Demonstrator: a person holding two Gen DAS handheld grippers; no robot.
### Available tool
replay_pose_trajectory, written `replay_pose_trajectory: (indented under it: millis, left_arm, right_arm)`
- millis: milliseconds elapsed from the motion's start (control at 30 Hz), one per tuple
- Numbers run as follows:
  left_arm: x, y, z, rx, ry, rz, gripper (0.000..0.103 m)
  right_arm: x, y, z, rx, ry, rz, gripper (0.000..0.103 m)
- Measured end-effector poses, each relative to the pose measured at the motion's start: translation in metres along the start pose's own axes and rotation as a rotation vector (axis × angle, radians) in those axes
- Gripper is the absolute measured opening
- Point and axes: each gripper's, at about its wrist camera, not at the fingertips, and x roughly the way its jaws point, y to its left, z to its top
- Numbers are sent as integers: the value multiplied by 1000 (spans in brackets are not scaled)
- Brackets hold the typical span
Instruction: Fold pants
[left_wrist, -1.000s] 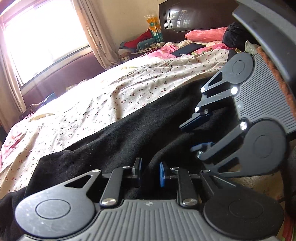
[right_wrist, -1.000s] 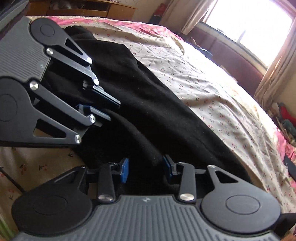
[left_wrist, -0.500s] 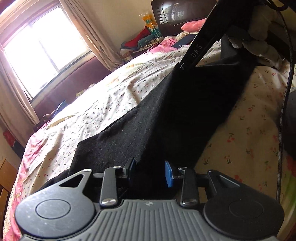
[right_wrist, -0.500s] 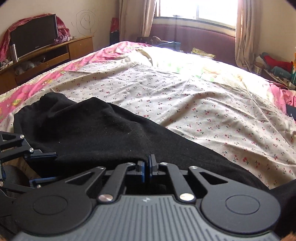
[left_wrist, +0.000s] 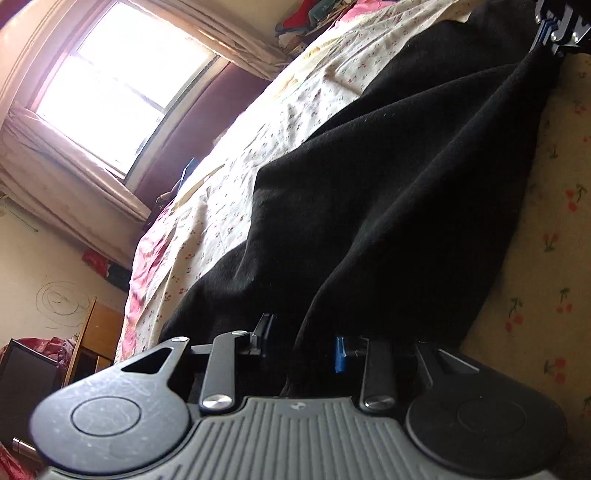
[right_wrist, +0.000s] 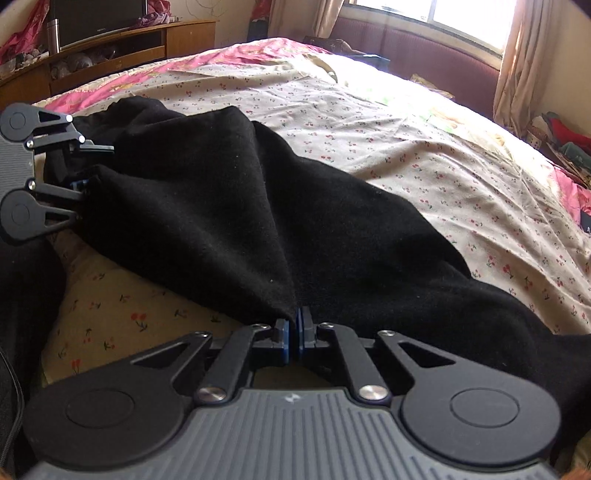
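Black pants (right_wrist: 221, 221) lie across a cherry-print bed sheet (right_wrist: 406, 147). My right gripper (right_wrist: 294, 332) is shut on an edge of the black fabric, its blue pads pressed together on it. That gripper shows small at the top right of the left wrist view (left_wrist: 550, 26). My left gripper (left_wrist: 301, 345) has its jaws partly apart, and a thick bunch of the pants (left_wrist: 388, 184) fills the gap. The right wrist view has the left gripper (right_wrist: 96, 165) at the far left, holding the other end. The cloth rises in a ridge between the two.
The sheet (left_wrist: 295, 103) spreads far toward a bright window (left_wrist: 110, 74) with curtains. A wooden TV stand (right_wrist: 110, 44) is beyond the bed's far left. Clothes are piled at the right edge (right_wrist: 565, 140). Something dark with a cable lies at the near left (right_wrist: 22, 314).
The right gripper has closed on the pants' edge. The two grippers have drawn apart, and the cloth now stretches between them. The left jaws stand wider and the left view has rolled.
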Motion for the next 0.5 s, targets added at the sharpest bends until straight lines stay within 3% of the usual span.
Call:
replay_pose_trajectory:
  millis: [167, 300, 367, 500]
  left_arm:
    - [4, 9, -27, -23, 107, 55, 48]
    - [-11, 34, -55, -133, 173, 67, 48]
    - [-26, 40, -61, -143, 170, 84, 48]
    - [-50, 69, -58, -287, 128, 40, 47]
  right_arm:
    - [5, 12, -2, -76, 32, -20, 8]
    - [-14, 12, 9, -115, 61, 20, 13]
    - [-31, 6, 21, -68, 70, 90, 14]
    - [-45, -7, 66, 43, -25, 262, 13]
